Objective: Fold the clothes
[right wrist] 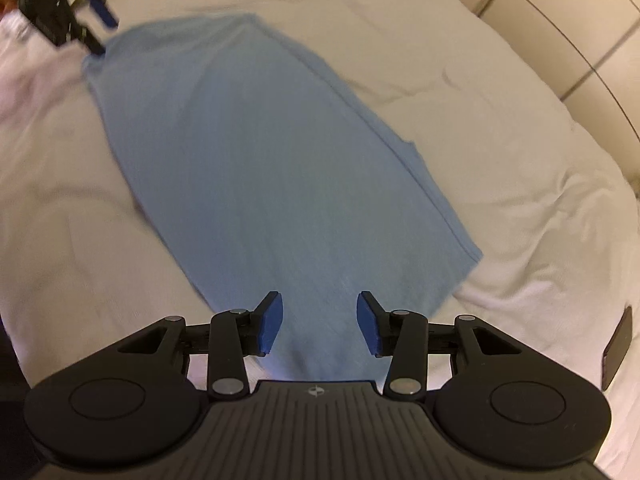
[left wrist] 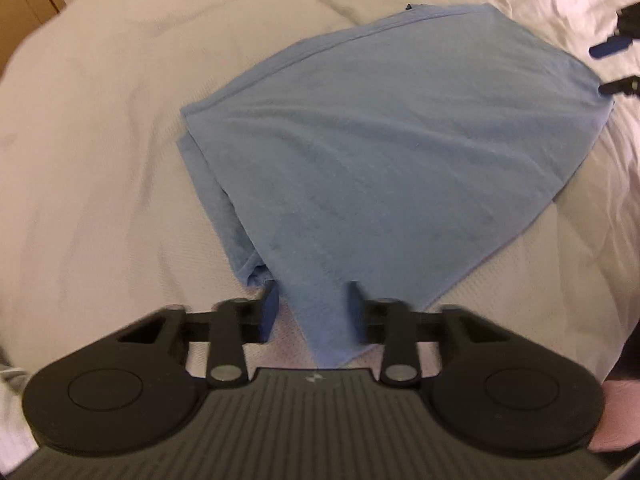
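We saw a light blue garment [left wrist: 380, 140] lying folded and mostly flat on a white bedspread [left wrist: 100, 140], a few layered edges showing along its sides. Our left gripper [left wrist: 314, 308] pointed steeply down at the near corner of the cloth; its fingers stood apart with that corner lying between them, not pinched. Our right gripper [right wrist: 319, 320] hung over the opposite end of the garment [right wrist: 260, 160], its blue pads [right wrist: 272, 322] spread wide and holding nothing, cloth beneath the gap. Pale cabinet doors [right wrist: 560, 20] stood beyond the bed.
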{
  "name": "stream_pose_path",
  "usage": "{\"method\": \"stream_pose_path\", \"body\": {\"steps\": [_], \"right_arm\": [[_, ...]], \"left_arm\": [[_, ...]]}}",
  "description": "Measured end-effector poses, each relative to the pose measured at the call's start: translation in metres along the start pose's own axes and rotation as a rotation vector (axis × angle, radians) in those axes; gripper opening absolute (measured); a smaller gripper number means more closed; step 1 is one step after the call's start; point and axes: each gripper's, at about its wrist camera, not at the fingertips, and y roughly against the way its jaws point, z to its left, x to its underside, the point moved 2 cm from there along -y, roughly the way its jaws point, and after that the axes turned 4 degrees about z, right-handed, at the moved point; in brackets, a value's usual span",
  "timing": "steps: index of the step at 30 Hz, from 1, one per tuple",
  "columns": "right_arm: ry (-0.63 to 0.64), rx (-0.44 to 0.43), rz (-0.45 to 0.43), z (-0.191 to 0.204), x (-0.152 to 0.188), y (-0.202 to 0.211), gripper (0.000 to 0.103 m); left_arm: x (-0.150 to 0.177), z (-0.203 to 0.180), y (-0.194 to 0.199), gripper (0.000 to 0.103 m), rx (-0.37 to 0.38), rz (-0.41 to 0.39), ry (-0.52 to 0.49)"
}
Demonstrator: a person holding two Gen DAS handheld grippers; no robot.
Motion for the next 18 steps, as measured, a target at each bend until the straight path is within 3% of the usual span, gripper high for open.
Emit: {"method": "stream_pose_path", "body": {"steps": [6,10,14,16,18], "right_arm": [[-0.19,0.051,0.037,0.044,-0.052,0.011,0.047],[-0.368,0.03,0.064,0.076,-0.087,0.021,0.05],[-0.464,-0.024,0.05,0.101,-0.121,0.031,0.055],[-0.489,-0.042,0.037,0.111,-0.133,0.033,0.056],[-0.515,-0.061,0.026,0.117,-0.14,0.034,0.056]], "left_arm": [[0.02,0.029,0.008,0.001,0.119,-0.028,-0.11],[0.033,0.055,0.019,0.001,0.153,-0.036,-0.21],[0.035,0.073,0.028,0.008,0.097,-0.066,-0.364],[0.029,0.08,0.03,0.023,0.044,-0.088,-0.443],[0.022,0.084,0.029,0.026,0.005,-0.1,-0.516]]}}
